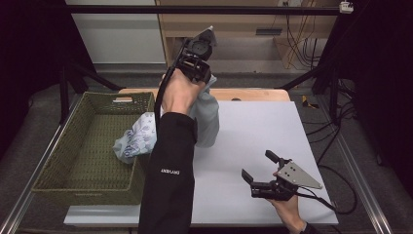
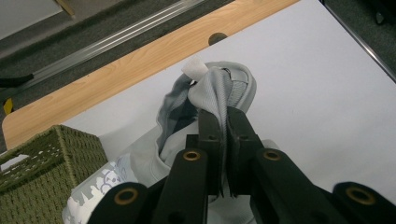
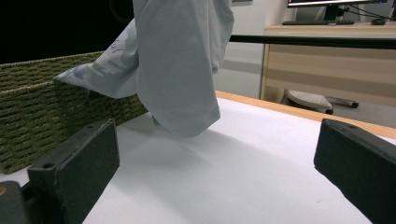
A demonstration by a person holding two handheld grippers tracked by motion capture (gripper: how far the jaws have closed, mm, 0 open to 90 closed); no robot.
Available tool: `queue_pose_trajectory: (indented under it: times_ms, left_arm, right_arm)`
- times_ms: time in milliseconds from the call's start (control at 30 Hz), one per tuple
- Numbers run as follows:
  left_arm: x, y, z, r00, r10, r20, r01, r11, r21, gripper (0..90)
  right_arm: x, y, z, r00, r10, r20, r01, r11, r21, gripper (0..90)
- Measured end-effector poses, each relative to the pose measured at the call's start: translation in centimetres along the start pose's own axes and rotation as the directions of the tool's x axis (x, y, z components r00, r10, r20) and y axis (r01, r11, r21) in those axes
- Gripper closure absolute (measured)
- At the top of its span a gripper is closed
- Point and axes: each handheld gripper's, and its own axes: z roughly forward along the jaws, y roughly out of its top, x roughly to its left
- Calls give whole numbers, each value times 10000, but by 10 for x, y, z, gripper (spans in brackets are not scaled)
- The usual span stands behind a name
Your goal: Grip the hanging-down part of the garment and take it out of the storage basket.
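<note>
Left gripper (image 2: 223,135) pinches the grey garment (image 1: 207,114), lifted beside the basket (image 1: 87,180); raise higher so the hem clears. Right gripper (image 1: 263,168) gapes empty.

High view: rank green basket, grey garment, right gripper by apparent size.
1. green woven basket: largest.
2. grey garment, lifted by the left gripper, one end draped over the basket rim; the sleeve hides part of it.
3. right gripper: smallest.
</note>
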Motion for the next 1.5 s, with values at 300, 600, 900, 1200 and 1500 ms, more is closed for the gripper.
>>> queue_pose_trajectory:
  times_ms: [300, 600, 900, 1200, 1500]
  left_arm:
    - [0, 0, 0, 10000, 7, -3, -7, 10000, 15, 854]
    - [2, 0, -2, 10000, -12, 30, 12, 10000, -2, 854]
    - [5, -3, -7, 10000, -5, -25, 5, 9999, -104, 855]
    - [6, -3, -8, 10000, 50, -58, -51, 9999, -140, 855]
    - [7, -4, -15, 9998, 115, -133, -118, 9998, -164, 854]
  right_arm:
    - [1, 1, -1, 9999, 156, 17, -156, 9999, 66, 6]
    - [1, -1, 0, 10000, -16, -47, 16, 10000, 33, 6]
    - [1, 0, -1, 9999, 119, -57, -119, 9999, 78, 6]
    - [0, 2, 1, 9989, 301, -361, -297, 9995, 123, 6]
    - [9, 9, 11, 9954, 309, -907, -287, 9993, 248, 6]
